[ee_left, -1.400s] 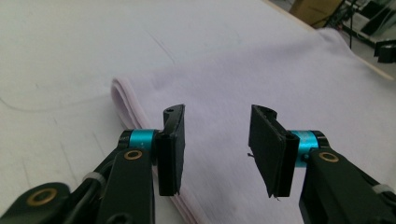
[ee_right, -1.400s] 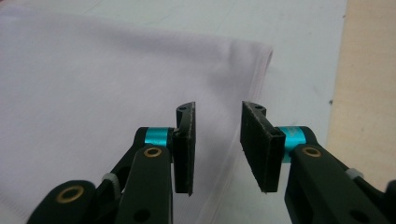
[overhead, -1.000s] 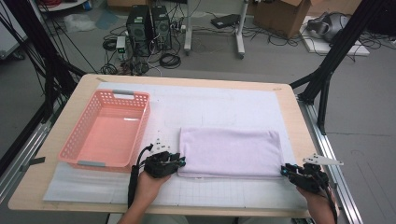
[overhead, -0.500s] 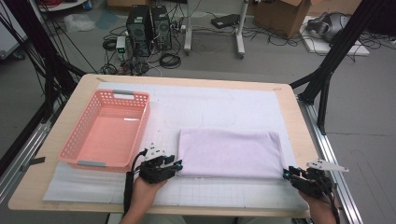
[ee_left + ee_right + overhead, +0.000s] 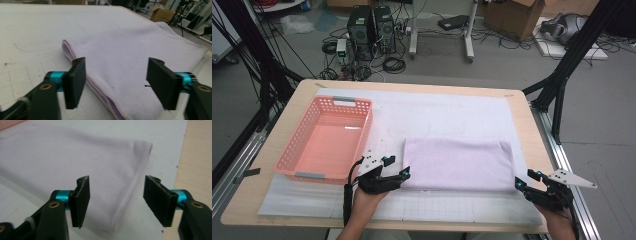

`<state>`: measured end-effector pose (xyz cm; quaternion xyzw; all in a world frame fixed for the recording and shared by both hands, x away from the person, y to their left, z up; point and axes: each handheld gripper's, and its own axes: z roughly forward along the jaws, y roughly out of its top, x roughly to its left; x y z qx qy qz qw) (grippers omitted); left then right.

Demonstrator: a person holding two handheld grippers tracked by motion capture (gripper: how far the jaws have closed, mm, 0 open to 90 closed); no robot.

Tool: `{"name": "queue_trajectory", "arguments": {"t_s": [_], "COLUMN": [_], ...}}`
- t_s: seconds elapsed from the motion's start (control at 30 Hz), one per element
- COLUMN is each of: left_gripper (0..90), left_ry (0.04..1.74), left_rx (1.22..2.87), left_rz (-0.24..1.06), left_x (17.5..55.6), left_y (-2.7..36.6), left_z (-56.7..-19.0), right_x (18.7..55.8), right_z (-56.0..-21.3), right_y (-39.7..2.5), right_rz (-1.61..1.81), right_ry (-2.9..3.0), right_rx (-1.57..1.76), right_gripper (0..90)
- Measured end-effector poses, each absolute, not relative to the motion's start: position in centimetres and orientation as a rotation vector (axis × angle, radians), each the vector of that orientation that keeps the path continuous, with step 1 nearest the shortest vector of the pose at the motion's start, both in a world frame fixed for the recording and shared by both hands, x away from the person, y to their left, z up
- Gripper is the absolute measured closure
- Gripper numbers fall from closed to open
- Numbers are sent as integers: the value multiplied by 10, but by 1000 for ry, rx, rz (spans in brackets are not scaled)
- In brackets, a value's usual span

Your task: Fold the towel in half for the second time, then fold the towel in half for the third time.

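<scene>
A folded lilac towel (image 5: 459,164) lies flat on the white mat (image 5: 437,120), near the front of the table. My left gripper (image 5: 401,175) stands open at the towel's near left corner, its jaws wide apart over the towel (image 5: 125,62) with nothing between them. At the near right corner my right gripper (image 5: 523,181) is open too, its jaws straddling the stitched edge of the towel (image 5: 75,157) without touching it. A hand holds each gripper from the table's front edge.
A pink plastic basket (image 5: 292,162) with nothing in it stands on the left of the mat, close to my left gripper. The wooden table edge (image 5: 539,135) runs along the right. Cables, computer towers (image 5: 372,25) and boxes sit on the floor beyond the table.
Both grippers have drawn back slightly toward the front edge and away from the towel's corners. The towel lies as before.
</scene>
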<state>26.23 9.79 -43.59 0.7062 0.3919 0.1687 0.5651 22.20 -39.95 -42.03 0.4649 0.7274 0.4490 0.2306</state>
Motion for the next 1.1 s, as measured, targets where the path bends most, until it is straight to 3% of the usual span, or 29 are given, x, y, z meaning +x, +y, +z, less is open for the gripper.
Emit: {"name": "queue_trajectory", "arguments": {"t_s": [0.17,1.1], "left_gripper": [184,288], "left_ry": [888,933], "left_rx": [1659,1761], "left_rz": [392,368], "left_x": [262,266], "left_y": [97,88], "left_z": [-434,-443], "right_x": [223,221], "right_z": [-419,-422], "right_y": [-399,-405], "right_rz": [1286,1280], "right_ry": [1971,1949], "right_rx": [1251,1255], "right_gripper": [223,214]}}
